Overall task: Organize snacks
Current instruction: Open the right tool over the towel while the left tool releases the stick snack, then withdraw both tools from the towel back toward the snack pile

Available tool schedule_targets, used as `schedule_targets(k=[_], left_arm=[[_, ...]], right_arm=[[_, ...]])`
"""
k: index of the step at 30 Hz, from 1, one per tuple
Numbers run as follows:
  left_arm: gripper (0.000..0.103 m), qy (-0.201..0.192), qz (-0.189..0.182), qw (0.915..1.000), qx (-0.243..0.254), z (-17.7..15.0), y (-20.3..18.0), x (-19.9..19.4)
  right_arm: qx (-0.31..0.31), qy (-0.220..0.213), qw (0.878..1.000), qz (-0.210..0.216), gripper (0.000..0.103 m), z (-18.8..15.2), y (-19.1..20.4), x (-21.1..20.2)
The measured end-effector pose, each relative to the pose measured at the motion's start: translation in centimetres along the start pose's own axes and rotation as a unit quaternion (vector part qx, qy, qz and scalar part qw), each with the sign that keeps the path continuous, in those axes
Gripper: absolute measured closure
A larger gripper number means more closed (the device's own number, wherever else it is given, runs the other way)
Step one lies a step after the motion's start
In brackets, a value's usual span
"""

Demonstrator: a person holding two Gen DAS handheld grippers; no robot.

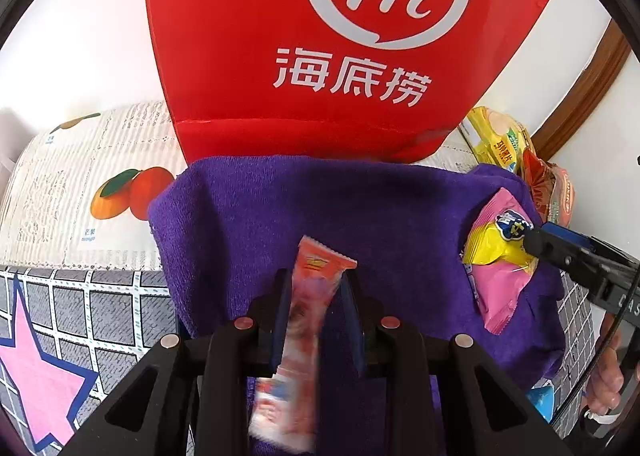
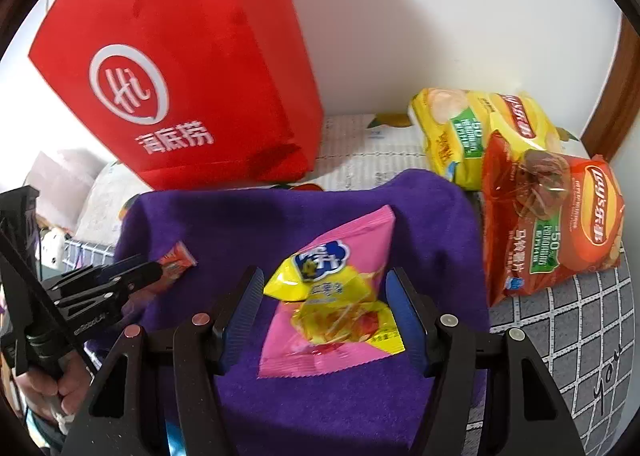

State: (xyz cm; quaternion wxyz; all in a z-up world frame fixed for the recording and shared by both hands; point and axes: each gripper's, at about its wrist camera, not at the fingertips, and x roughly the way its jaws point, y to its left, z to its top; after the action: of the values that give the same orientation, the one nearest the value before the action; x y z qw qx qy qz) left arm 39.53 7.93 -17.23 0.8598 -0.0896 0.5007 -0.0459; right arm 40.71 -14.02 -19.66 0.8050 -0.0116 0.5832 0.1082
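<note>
My left gripper (image 1: 316,280) is shut on a long orange-red snack packet (image 1: 316,268), holding it just above a purple towel (image 1: 400,207). The right wrist view shows the left gripper (image 2: 148,272) at the left with the packet's end (image 2: 178,258) sticking out. A pink and yellow snack bag (image 2: 332,296) lies on the towel (image 2: 240,223). My right gripper (image 2: 325,276) is open astride it, pads not pressing. Its tip (image 1: 536,244) shows over the bag (image 1: 500,276) in the left wrist view. A tall red paper bag (image 1: 320,55) (image 2: 192,75) stands behind the towel.
A yellow chip bag (image 2: 472,127) and a red-orange chip bag (image 2: 552,223) lie right of the towel, near a white wall and a wooden door frame (image 2: 616,95). A fruit-print cloth (image 1: 80,183) and a grey grid cloth with a pink star (image 1: 48,376) cover the surface. A hand (image 2: 52,388) grips the left handle.
</note>
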Motion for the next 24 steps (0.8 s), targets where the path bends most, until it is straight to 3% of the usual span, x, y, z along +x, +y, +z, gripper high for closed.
schedule_targets(k=[3,9,14,19,20,22,24], left_arm=[[0.079,0.0,-0.003,1.0,-0.001,0.0,0.3,-0.3],[0.066,-0.009,0.009,0.9999,0.001,0.1,0.4,-1.5],[0.051,-0.029,0.02,0.9994,0.006,0.2,0.1,-3.4],[0.049,-0.038,0.03,0.9988,0.007,0.5,-0.3,-4.6],[0.049,-0.038,0.032,0.9987,0.007,0.6,-0.5,-4.6],[0.049,-0.038,0.039,0.9985,0.003,0.6,-0.5,-4.9],[0.049,-0.041,0.044,0.9982,0.001,0.6,-0.5,-5.2]], right_arm=[[-0.016,-0.001,1.0,-0.018,0.04,0.0,0.8,-0.5],[-0.04,-0.023,0.998,-0.04,0.039,-0.1,2.1,-1.8],[-0.03,-0.033,0.998,-0.044,0.039,0.0,2.0,-2.9],[-0.005,-0.023,0.997,-0.08,0.039,0.1,2.1,-4.4],[-0.002,-0.027,0.995,-0.092,0.038,-0.1,2.3,-5.2],[-0.003,-0.043,0.993,-0.11,0.026,-0.9,2.9,-6.9],[-0.003,-0.063,0.989,-0.131,0.023,-2.4,3.7,-8.9]])
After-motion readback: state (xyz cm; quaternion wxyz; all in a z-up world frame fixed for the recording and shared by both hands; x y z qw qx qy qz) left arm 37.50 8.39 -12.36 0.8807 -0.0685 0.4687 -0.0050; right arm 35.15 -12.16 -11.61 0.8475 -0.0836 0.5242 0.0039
